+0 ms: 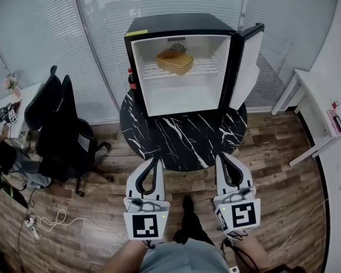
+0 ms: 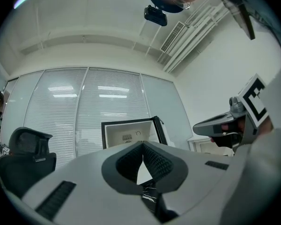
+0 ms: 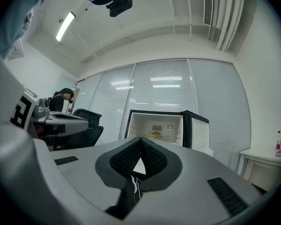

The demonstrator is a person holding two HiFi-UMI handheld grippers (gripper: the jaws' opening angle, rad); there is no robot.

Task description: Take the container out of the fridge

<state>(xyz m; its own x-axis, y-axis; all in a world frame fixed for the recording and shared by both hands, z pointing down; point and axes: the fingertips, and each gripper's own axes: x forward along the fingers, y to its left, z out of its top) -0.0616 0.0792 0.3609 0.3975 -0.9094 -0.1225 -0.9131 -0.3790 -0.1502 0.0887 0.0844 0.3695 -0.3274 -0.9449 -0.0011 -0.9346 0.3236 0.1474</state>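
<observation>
A small black fridge [image 1: 137, 38] stands on a round black marble table [image 1: 182, 135] with its door [image 1: 247, 67] swung open to the right. On its wire shelf lies a tan container [image 1: 175, 61], also visible as a yellow sliver [image 3: 152, 136] in the right gripper view. My left gripper [image 1: 157, 161] and right gripper [image 1: 220, 158] hover side by side in front of the table's near edge, well short of the fridge. Both are shut with nothing between their pads. The left gripper view shows the fridge [image 2: 131, 135] ahead, above the closed jaws.
Two black office chairs [image 1: 59, 124] stand left of the table. A white desk [image 1: 324, 112] runs along the right wall, and another desk with a seated person is at the far left. Cables [image 1: 45, 223] lie on the wooden floor. Blinds cover the glass wall behind.
</observation>
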